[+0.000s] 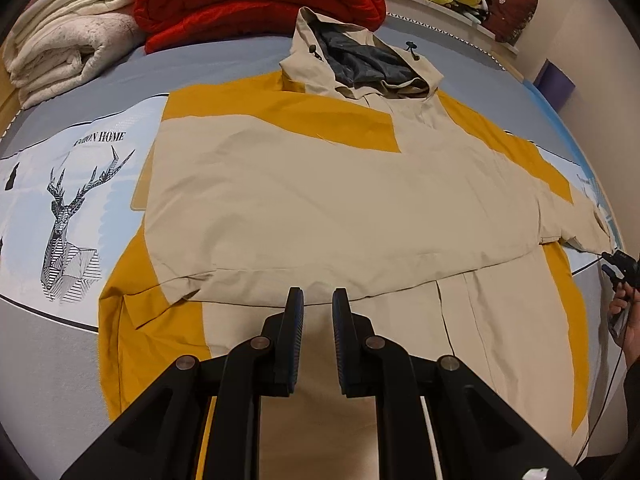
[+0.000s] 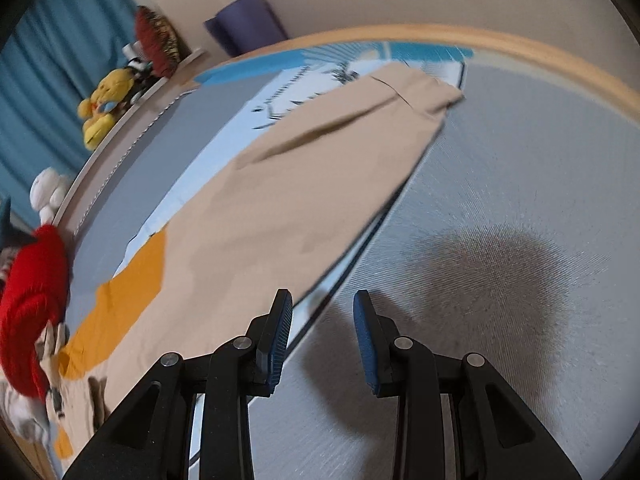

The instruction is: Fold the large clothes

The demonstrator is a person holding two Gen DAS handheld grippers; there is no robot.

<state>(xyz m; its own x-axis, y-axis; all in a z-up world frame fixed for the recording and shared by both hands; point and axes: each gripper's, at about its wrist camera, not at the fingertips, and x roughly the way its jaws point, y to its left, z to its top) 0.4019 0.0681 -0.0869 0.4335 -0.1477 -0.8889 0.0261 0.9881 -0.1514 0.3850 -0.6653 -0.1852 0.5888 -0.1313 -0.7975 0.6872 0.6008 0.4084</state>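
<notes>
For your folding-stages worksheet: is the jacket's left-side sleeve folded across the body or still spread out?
Folded: the sleeve lies across the jacket chest, cuff toward the opposite side.

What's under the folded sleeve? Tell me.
The folded sleeve lies across the jacket front, covering the chest. Below it the hem and zipper line show. The bedsheet beneath is hidden there.

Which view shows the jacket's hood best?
The left wrist view: the hood lies open at the jacket's top, dark lining and both toggles visible. The right wrist view shows only a blurred sleeve stretched across the bed; no hood is identifiable there.
</notes>
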